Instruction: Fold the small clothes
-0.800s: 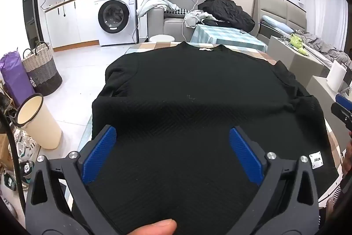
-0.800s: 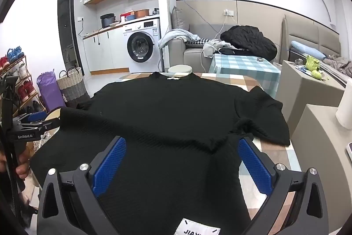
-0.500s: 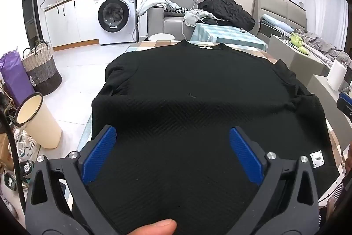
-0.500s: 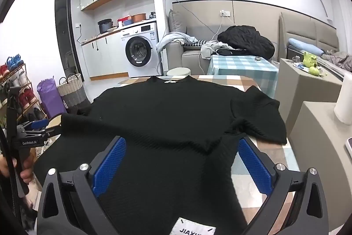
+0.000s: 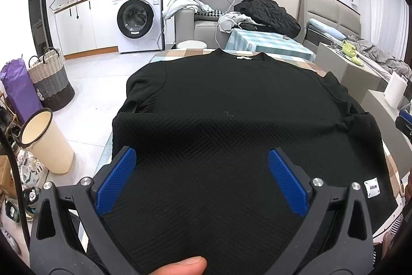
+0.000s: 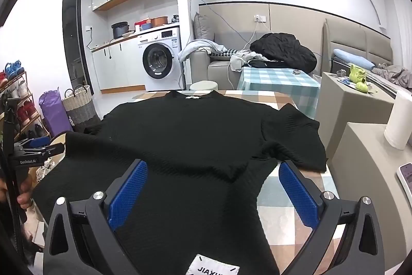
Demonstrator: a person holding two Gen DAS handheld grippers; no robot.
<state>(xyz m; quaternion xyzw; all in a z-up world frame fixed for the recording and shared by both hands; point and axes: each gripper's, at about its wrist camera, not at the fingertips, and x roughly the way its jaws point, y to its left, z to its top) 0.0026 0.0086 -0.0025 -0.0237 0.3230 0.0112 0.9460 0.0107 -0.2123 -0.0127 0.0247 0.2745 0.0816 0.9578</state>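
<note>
Folding not begun: your left gripper (image 5: 200,182) and right gripper (image 6: 211,187), jaws wide, hover over the black top (image 5: 231,99); grip its hem next.

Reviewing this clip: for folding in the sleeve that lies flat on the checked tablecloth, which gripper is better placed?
Right, probably. The right gripper is open at the hem of the black top, and the spread sleeve lies just ahead on its side. The left gripper, also open, sits at the opposite hem corner.

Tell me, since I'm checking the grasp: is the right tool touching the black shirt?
Cannot tell. In the right wrist view the open right tool frames the black shirt, but no contact or gap shows plainly.
</note>
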